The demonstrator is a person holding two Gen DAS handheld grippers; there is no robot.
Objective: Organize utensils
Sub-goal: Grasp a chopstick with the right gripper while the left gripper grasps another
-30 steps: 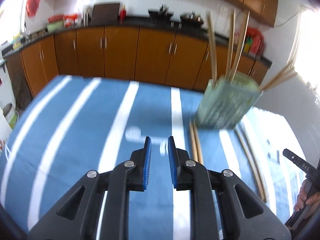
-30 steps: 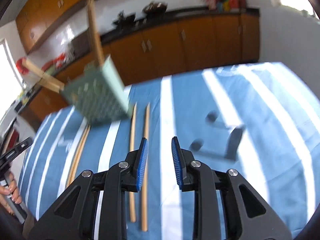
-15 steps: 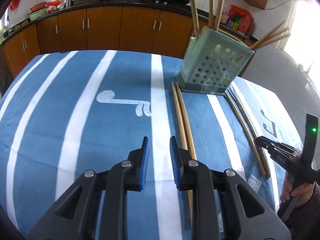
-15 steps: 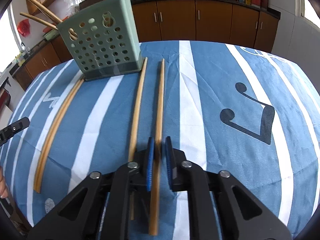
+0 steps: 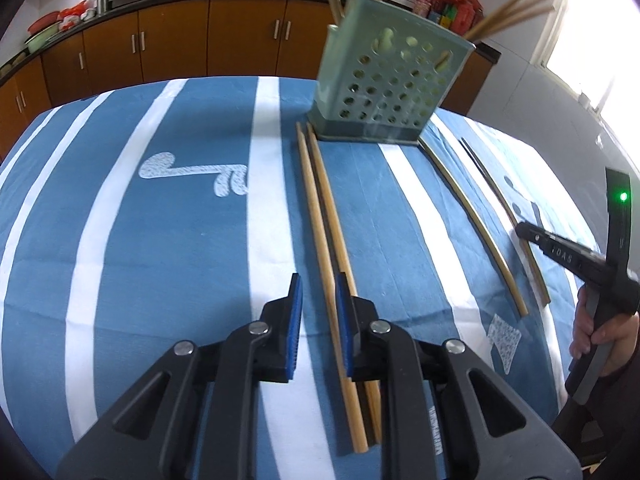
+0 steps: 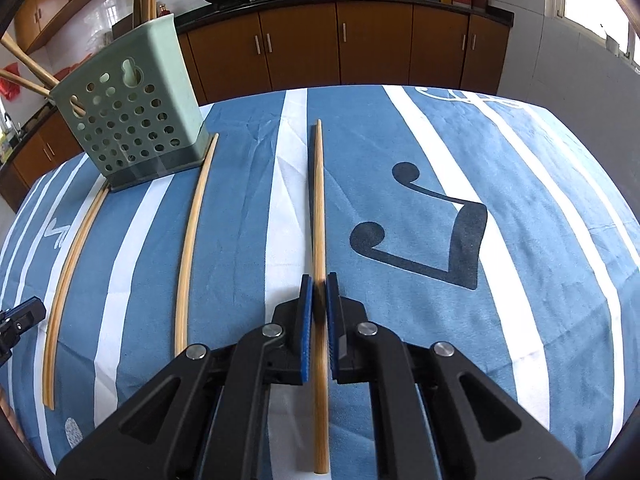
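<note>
On a blue-and-white striped tablecloth (image 6: 240, 208), the right gripper (image 6: 317, 300) pinches a single wooden chopstick (image 6: 318, 208) between its blue pads (image 6: 306, 312) — jaws drawn nearly together, the stick running out toward 12 o'clock and back beneath the tool toward 6. A second loose chopstick (image 6: 194, 236) lies to the left, at about 10 o'clock from the fingertips, its far tip just beside the base of the green perforated utensil holder (image 6: 132, 116). That holder stands at 10 to 11 o'clock in the right wrist view, several chopsticks already leaning out of its top. Two more sticks (image 6: 74, 256) lie side by side further left, curving away from the holder's base.

In the left wrist view, the left gripper (image 5: 318, 292) hovers with its jaws parted a moderate gap and nothing between them — a pair of chopsticks (image 5: 320, 204) lies on the cloth under its right finger, stretching toward the holder (image 5: 384, 76) at 1 o'clock. The person's right hand (image 5: 600, 332) shows at 3 o'clock, wrapped around the other tool's handle.
</note>
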